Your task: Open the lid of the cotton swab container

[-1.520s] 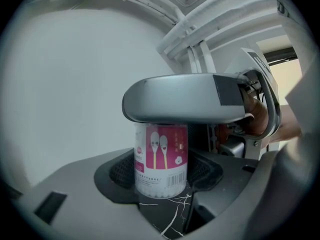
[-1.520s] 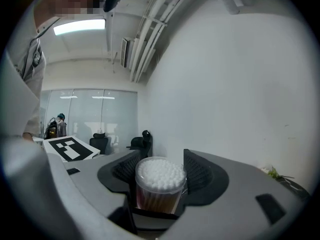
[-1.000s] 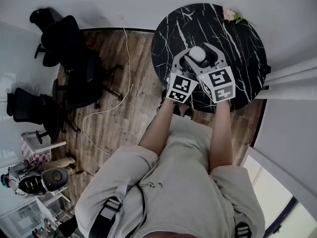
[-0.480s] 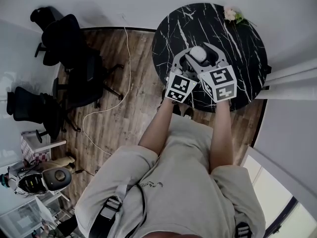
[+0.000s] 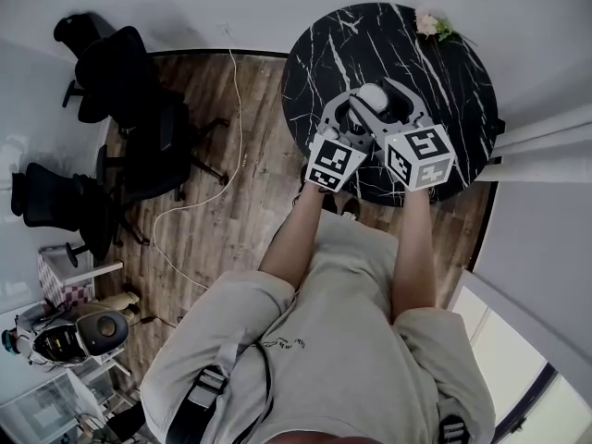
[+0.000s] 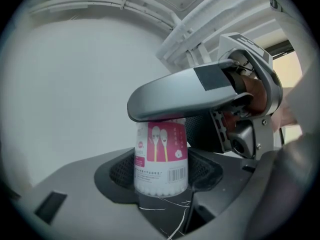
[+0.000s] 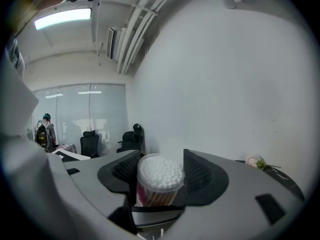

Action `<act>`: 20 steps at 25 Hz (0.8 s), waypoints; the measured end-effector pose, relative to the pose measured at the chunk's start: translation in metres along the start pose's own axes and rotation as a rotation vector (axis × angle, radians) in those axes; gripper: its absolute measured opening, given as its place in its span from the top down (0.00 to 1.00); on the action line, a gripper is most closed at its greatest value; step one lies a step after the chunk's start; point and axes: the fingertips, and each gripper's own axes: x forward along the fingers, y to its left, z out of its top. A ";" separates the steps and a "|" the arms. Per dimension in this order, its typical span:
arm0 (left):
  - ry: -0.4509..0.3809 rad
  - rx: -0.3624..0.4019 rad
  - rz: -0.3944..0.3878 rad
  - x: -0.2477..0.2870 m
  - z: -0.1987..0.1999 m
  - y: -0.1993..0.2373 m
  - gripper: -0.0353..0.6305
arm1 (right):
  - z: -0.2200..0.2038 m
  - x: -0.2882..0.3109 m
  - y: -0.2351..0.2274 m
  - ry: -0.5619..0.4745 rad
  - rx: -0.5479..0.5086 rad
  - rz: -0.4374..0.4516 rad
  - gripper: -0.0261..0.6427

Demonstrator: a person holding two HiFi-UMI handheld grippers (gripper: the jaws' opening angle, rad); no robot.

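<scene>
The cotton swab container stands upright on the black marble table. It is a clear tub with a pink label. My left gripper is shut on its body, a pad on each side. My right gripper reaches over from above, and one of its fingers lies across the top of the tub. In the right gripper view the clear lid shows white swab tips beneath it, and the right gripper is shut on that lid. Whether the lid has come loose I cannot tell.
A small pink flower lies at the table's far edge. Left of the table, on the wooden floor, are black office chairs and a white cable. A white wall is beyond the table.
My right gripper has shifted slightly right and its marker cube has tilted. The left gripper and the container have stayed put.
</scene>
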 end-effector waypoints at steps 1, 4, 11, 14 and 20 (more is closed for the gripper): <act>-0.004 -0.001 -0.005 0.000 0.000 -0.001 0.55 | 0.000 -0.001 0.000 -0.008 0.010 0.008 0.53; -0.013 -0.011 -0.031 -0.001 0.000 -0.005 0.55 | 0.000 -0.005 0.003 -0.040 -0.006 0.064 0.53; -0.015 -0.022 -0.116 -0.001 0.001 -0.018 0.55 | -0.001 -0.018 0.007 -0.094 -0.016 0.187 0.53; -0.023 -0.026 -0.114 -0.002 0.001 -0.017 0.55 | 0.002 -0.019 0.004 -0.139 0.049 0.192 0.53; -0.042 0.001 -0.114 -0.003 0.010 -0.018 0.56 | 0.006 -0.023 -0.003 -0.203 0.187 0.215 0.53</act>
